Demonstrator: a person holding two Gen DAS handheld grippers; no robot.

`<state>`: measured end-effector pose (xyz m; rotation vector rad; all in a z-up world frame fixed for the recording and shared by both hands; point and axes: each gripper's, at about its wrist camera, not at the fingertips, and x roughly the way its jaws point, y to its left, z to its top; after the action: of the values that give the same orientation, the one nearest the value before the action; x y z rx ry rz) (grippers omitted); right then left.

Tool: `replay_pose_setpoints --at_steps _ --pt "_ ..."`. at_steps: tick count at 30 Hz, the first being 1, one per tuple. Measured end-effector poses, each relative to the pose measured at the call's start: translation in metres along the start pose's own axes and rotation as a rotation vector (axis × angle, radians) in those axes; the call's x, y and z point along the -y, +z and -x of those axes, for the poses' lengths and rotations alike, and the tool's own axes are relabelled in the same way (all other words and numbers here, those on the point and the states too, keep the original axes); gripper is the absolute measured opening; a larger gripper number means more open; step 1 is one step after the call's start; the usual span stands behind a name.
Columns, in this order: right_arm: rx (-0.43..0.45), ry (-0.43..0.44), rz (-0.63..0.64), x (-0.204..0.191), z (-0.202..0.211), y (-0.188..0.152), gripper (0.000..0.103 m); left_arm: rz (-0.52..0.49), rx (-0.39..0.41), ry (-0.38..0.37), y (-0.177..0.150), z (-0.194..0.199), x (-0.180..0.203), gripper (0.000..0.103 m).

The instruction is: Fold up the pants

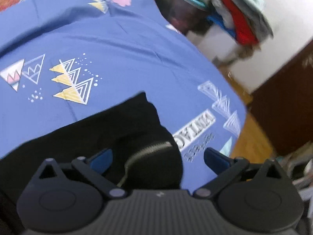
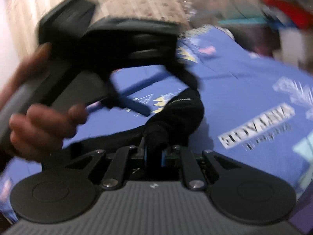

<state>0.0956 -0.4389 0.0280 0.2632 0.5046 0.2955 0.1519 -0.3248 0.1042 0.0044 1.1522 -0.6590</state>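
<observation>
Right tool (image 2: 153,153) pinching black pants (image 1: 109,129) (zipper end); left tool (image 1: 157,156) spread, empty. Lift evenly, keep fabric taut over the bed sheet (image 1: 121,54).

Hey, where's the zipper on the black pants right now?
In the left wrist view the zipper sits low and central on the black pants, between the open left gripper fingers, over the blue sheet.

The pants (image 1: 121,129) lie on the bedsheet (image 1: 109,45), a clothes pile (image 1: 242,19) beyond.
</observation>
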Motion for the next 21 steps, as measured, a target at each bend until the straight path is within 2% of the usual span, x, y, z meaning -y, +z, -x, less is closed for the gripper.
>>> replay_pose_setpoints --at_steps 1,2,4,5,7,10,11,14,15,16,17,21 --pt "0.006 0.008 0.037 -0.008 0.002 0.000 0.015 -0.033 -0.007 0.037 -0.004 0.000 0.004 0.095" --pt "0.020 0.024 0.069 -0.016 0.006 0.000 0.015 -0.054 -0.009 0.062 -0.008 -0.001 0.005 0.068" --pt "0.048 0.035 0.124 -0.031 0.009 0.001 0.015 -0.050 -0.028 0.111 -0.013 -0.001 -0.004 0.033" --pt "0.056 0.028 0.145 -0.036 0.011 0.000 0.016 -0.014 -0.027 0.091 -0.015 0.002 -0.014 0.028" --pt "0.057 0.031 0.145 -0.037 0.013 -0.004 0.024 0.074 -0.007 0.043 -0.018 0.014 -0.036 0.022" --pt "0.044 0.034 0.091 -0.026 0.012 -0.012 0.069 0.143 0.016 0.002 -0.029 0.033 -0.061 0.022" --pt "0.035 0.028 0.077 -0.024 0.012 -0.016 0.069 0.159 0.018 -0.009 -0.033 0.038 -0.068 0.022" --pt "-0.001 0.030 0.084 -0.026 0.000 -0.022 0.066 0.197 0.022 -0.030 -0.046 0.051 -0.083 0.022" --pt "-0.006 0.034 0.096 -0.033 -0.005 -0.021 0.060 0.209 0.028 -0.033 -0.050 0.055 -0.087 0.022" --pt "-0.008 0.050 0.106 -0.039 -0.007 -0.019 0.031 0.221 0.038 -0.038 -0.055 0.062 -0.093 0.022" --pt "-0.015 0.078 0.117 -0.048 -0.010 -0.016 0.017 0.231 0.049 -0.043 -0.058 0.067 -0.096 0.022" --pt "-0.008 0.156 0.171 -0.085 -0.007 -0.010 0.016 0.264 0.120 -0.063 -0.076 0.106 -0.119 0.021"
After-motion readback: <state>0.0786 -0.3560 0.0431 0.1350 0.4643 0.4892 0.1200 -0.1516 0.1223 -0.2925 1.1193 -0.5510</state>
